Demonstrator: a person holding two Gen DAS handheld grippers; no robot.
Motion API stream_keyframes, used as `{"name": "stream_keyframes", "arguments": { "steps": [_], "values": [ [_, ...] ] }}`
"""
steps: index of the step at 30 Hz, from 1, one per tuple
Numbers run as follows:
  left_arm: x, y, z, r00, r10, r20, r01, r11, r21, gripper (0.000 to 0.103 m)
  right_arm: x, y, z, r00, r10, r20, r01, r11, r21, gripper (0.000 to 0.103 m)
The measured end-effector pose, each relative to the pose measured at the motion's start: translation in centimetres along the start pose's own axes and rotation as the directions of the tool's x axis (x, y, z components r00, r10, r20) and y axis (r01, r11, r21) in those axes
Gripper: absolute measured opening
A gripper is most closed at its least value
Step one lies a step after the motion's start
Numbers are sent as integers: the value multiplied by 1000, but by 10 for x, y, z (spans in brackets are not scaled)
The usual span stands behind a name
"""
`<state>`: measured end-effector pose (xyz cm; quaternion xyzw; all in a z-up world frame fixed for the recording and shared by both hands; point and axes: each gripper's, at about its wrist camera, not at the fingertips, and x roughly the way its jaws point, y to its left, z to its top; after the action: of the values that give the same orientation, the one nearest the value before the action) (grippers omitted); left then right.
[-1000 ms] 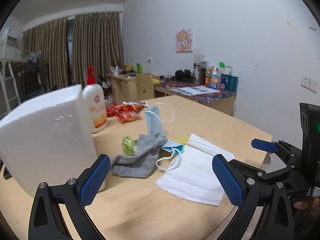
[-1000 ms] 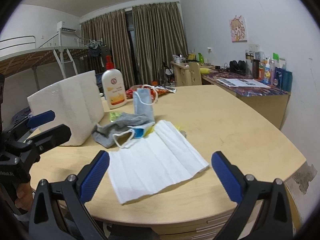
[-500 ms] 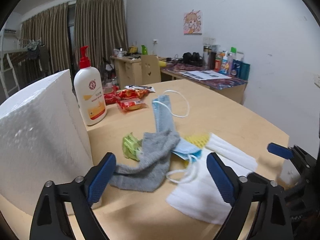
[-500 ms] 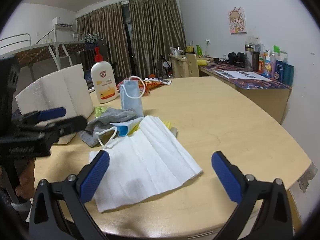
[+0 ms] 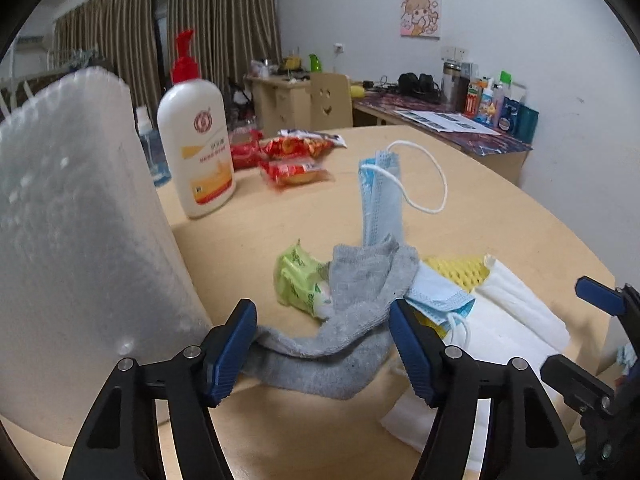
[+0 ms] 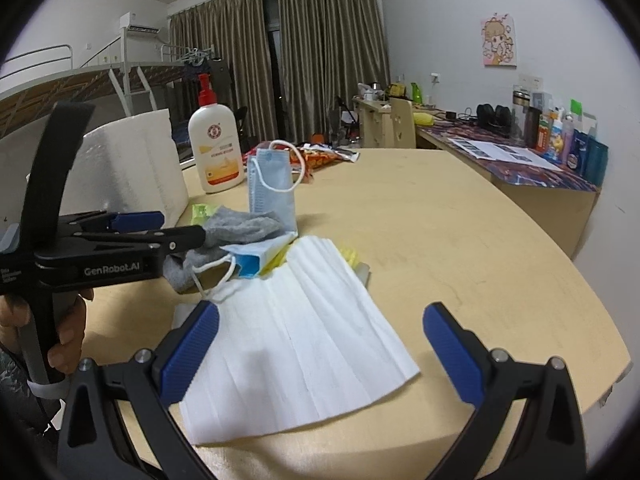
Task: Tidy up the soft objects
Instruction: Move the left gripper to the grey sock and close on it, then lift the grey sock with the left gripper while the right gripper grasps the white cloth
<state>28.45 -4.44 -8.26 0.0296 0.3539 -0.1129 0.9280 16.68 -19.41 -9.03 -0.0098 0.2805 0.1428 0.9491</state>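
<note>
A grey sock (image 5: 344,320) lies crumpled on the wooden table (image 5: 500,216), partly over a flat blue face mask (image 5: 440,296). My left gripper (image 5: 322,350) is low over the sock; its jaws are closing with the sock's near end between them, and the pads do not visibly squeeze it. A second blue mask (image 5: 380,196) stands upright behind the sock. My right gripper (image 6: 320,344) is open just above a white pleated cloth (image 6: 304,332), nothing held. The right wrist view shows the left gripper (image 6: 168,228) reaching in beside the sock (image 6: 240,228).
A big white foam block (image 5: 80,240) stands close on the left gripper's left side. Behind it are a lotion pump bottle (image 5: 198,152) and red snack packets (image 5: 296,160). A green packet (image 5: 298,280) and yellow mesh foam (image 5: 456,270) flank the sock. The table's curved edge (image 6: 592,380) is near right.
My left gripper has moved forward and down to the grey sock and its jaws have narrowed around it. The right gripper has edged closer to the white cloth, still open.
</note>
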Motion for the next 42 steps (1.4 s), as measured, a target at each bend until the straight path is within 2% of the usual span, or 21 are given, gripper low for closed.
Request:
{"name": "stream_keyframes", "arguments": {
  "steps": [2, 3, 5, 8, 10, 14, 18, 23, 32, 33, 34, 36, 37, 38, 40, 41, 42],
  "values": [
    [-1, -2, -2, 1000, -7, 0, 7, 1000, 14, 62, 2, 0, 1, 1000, 4, -3, -4, 1000, -7, 103],
    [-1, -4, -3, 1000, -5, -2, 5, 1000, 27, 57, 3, -1, 2, 1000, 7, -6, -7, 1000, -8, 103],
    [0, -5, -4, 1000, -13, -14, 14, 999, 34, 53, 5, -2, 3, 1000, 8, -14, -8, 1000, -8, 103],
    [2, -4, -5, 999, -19, -27, 19, 999, 32, 50, 8, -2, 3, 999, 11, -31, -11, 1000, -17, 103],
    [2, -5, -6, 999, -21, -35, 22, 999, 38, 44, 11, -1, 2, 999, 12, -41, -13, 1000, -25, 103],
    [7, -8, -7, 998, -19, -62, 22, 998, 53, 27, 16, -3, 3, 998, 15, -58, -16, 1000, -25, 103],
    [9, -3, -8, 997, -15, -70, 16, 1000, 25, 17, 23, -3, 3, 997, 7, -81, -10, 999, -33, 103],
    [5, 0, -7, 998, -24, -60, 25, 1000, 9, 13, 27, -5, 2, 995, 10, -97, -13, 999, -30, 103],
    [-6, 0, -7, 998, -67, -17, 67, 998, 11, 13, 28, -12, -3, 993, -14, -113, 12, 1000, -14, 102],
    [-7, -1, -7, 998, -67, -12, 67, 998, 15, 13, 26, -12, -4, 994, -12, -112, 11, 1000, -14, 100],
    [-7, -1, -7, 998, -68, -11, 68, 997, 19, 13, 25, -13, -5, 993, -6, -118, 4, 1000, -16, 94],
    [-7, -3, -7, 997, -72, -11, 73, 997, 23, 13, 27, -14, -7, 990, 13, -138, -14, 1000, -7, 73],
    [-7, -3, -8, 997, -75, -11, 75, 997, 24, 13, 27, -14, -8, 988, 37, -149, -37, 999, 5, 57],
    [-7, -3, -8, 997, -74, -10, 75, 997, 27, 13, 26, -15, -8, 987, 67, -146, -65, 998, 22, 49],
    [-7, -3, -8, 997, -78, -10, 78, 997, 28, 13, 23, -13, -9, 987, 61, -148, -60, 998, 12, 43],
    [-9, -2, -8, 996, -84, -3, 84, 996, 24, 13, 21, -11, -9, 988, 50, -143, -50, 999, 3, 28],
    [-10, -2, -8, 996, -88, 3, 88, 996, 22, 13, 19, -11, -9, 990, 37, -135, -37, 999, 3, 25]
  ]
}}
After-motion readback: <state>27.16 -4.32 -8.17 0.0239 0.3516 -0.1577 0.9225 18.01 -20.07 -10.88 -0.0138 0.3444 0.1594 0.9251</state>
